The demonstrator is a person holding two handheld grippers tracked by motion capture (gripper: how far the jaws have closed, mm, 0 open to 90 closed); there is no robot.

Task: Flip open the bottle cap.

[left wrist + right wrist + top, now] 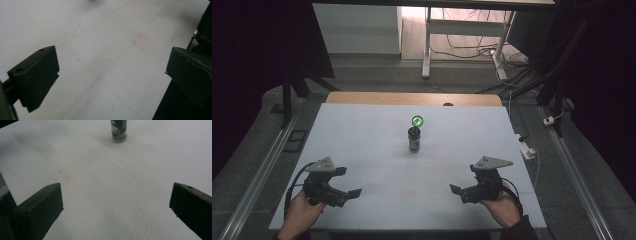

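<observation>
Two tongs are hovering low over the near part of the white surface [362, 135], one in each hand, and both are standing wide apart with nothing between them. The left tongs [353, 194] are sitting near the left corner, angled inward; the right tongs [457, 191] are mirroring them on the right. From the left gripper view, the left tongs [110, 75] are framing bare sheet with faint red marks; from the right gripper view, the right tongs [116, 205] are pointing toward the jar [119, 130].

That jar [414, 138] is standing upright in the middle of the surface, well apart from both tongs and farther off. Just beyond it, a green lid [417, 121] is lying on the surface, so the jar is looking open at the top.

I am judging the jar to be small, stiff and light, probably glass or hard plastic with a slick label, so it is likely to slip or tip if pinched high. Taking it around the middle of the body, squarely from the sides, is looking safest. The lid, flat and thin, is asking for a grip across its rim.
</observation>
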